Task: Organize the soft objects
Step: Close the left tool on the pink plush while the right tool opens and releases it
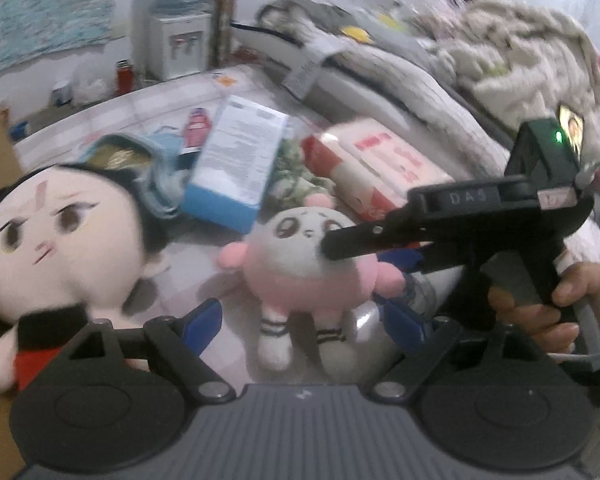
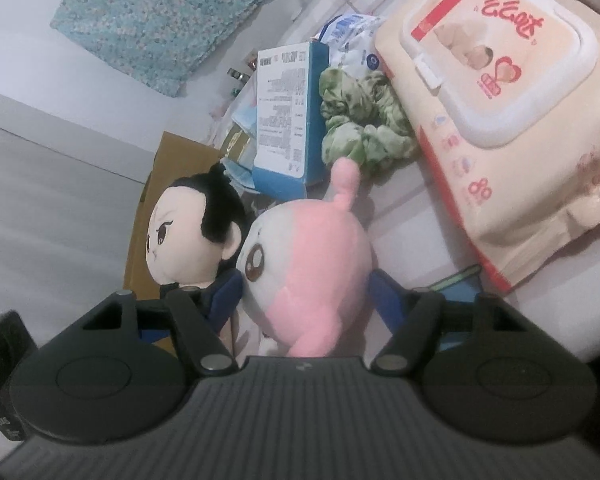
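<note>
A pink and white round plush [image 1: 300, 264] lies on the pale surface in the left wrist view. My right gripper [image 2: 304, 296] has its blue pads on both sides of this plush [image 2: 312, 264], touching its head. The right gripper also shows in the left wrist view [image 1: 356, 244], reaching in from the right onto the plush's head. My left gripper [image 1: 306, 322] is open and empty, its blue fingers on either side of the plush's legs. A black-haired doll [image 1: 60, 240] lies at the left; it also shows in the right wrist view [image 2: 188, 236]. A green scrunchie [image 2: 364, 128] lies behind the plush.
A blue and white box [image 1: 238, 160] and a wet wipes pack [image 1: 372, 168] lie behind the plush. Bedding is piled [image 1: 500, 64] at the back right. A cardboard box [image 2: 156, 216] stands at the left edge. A water dispenser [image 1: 180, 44] stands far back.
</note>
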Action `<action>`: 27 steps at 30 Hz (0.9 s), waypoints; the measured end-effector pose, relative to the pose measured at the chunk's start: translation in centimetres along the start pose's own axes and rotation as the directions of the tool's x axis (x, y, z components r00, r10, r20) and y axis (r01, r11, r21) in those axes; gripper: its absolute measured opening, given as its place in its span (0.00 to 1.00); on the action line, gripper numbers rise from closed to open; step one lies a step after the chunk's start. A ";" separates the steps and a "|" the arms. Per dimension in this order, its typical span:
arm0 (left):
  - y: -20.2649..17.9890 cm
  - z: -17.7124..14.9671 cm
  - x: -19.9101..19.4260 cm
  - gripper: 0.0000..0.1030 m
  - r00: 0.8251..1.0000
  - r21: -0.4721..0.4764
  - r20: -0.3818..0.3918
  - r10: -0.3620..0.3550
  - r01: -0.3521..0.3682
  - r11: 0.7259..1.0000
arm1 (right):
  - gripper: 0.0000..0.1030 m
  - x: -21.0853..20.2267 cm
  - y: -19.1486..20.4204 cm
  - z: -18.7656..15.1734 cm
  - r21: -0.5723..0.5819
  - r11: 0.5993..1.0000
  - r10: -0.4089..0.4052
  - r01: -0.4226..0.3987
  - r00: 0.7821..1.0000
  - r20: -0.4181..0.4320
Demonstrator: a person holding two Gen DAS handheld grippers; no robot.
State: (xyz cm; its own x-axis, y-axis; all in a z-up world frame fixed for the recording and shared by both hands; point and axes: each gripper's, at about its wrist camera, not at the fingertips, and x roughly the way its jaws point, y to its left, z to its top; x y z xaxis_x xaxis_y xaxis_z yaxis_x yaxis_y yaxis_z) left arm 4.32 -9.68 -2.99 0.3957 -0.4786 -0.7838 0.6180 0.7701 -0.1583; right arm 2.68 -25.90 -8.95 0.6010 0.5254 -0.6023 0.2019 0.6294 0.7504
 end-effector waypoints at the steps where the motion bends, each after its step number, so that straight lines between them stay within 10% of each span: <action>1: -0.3 0.2 0.7 0.89 1.000 0.024 -0.009 -0.005 0.005 1.000 | 0.67 0.0 -0.1 0.1 -0.001 1.000 0.003 -0.003 1.000 0.001; 14: -2.9 2.6 6.0 0.94 0.996 0.253 -0.030 0.085 -0.075 0.964 | 0.66 -1.0 -2.2 0.9 0.060 0.996 0.067 -0.066 0.997 -0.023; 27: -3.2 1.8 6.3 0.92 0.993 0.198 -0.078 0.090 -0.073 0.977 | 0.63 -0.6 -1.5 0.4 0.032 0.993 0.119 -0.117 0.988 -0.099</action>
State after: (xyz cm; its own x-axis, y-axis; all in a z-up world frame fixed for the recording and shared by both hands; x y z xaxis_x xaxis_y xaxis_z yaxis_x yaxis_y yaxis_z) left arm 6.13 -15.92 -6.34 0.3956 -0.3732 -0.8392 0.7097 0.7042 0.0214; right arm 2.32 -27.41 -9.61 0.5409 0.6509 -0.5326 0.1549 0.5453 0.8238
